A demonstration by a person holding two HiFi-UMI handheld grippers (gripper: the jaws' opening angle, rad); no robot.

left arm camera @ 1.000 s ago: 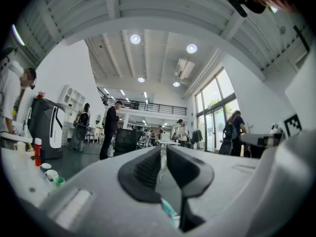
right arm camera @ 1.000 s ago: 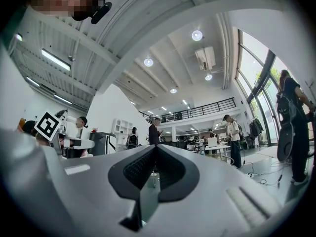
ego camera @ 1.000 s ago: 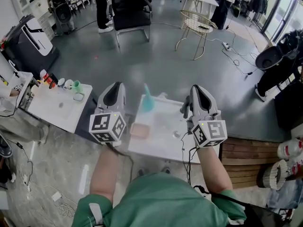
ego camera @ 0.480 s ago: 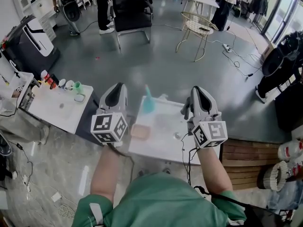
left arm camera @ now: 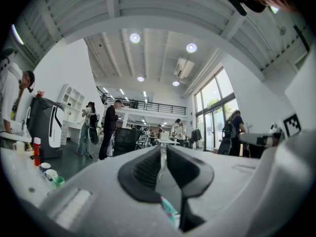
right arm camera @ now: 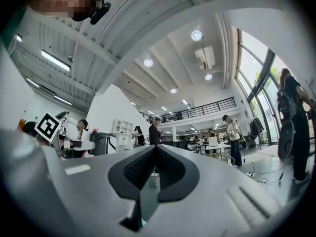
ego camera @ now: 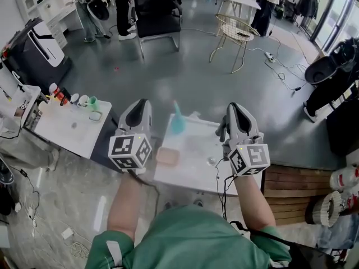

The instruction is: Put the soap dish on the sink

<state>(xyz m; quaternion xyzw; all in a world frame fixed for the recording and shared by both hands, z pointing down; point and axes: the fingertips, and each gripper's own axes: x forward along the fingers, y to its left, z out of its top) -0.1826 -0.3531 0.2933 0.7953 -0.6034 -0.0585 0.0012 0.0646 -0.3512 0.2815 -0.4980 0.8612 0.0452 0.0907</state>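
Observation:
A pink soap dish [ego camera: 167, 155] lies on the left part of a white sink unit [ego camera: 193, 170] below me. A teal bottle [ego camera: 177, 120] stands at the unit's far edge, and a dark tap [ego camera: 220, 130] at its right. My left gripper [ego camera: 138, 110] hovers above and left of the dish, with jaws shut and empty. My right gripper [ego camera: 235, 114] hovers over the unit's right side, also shut and empty. In the left gripper view the gripper [left arm camera: 163, 150] points out level into the room. The right gripper [right arm camera: 154, 150] in its own view does the same.
A second white table [ego camera: 67, 132] at the left carries cups and small bottles [ego camera: 84, 101]. A wooden bench [ego camera: 287, 192] lies at the right. A wire chair [ego camera: 234, 30] and a black chair [ego camera: 154, 10] stand farther out on the grey floor. People stand at the back.
Both grippers hold almost still above the sink unit. Only people at the back of the room have shifted.

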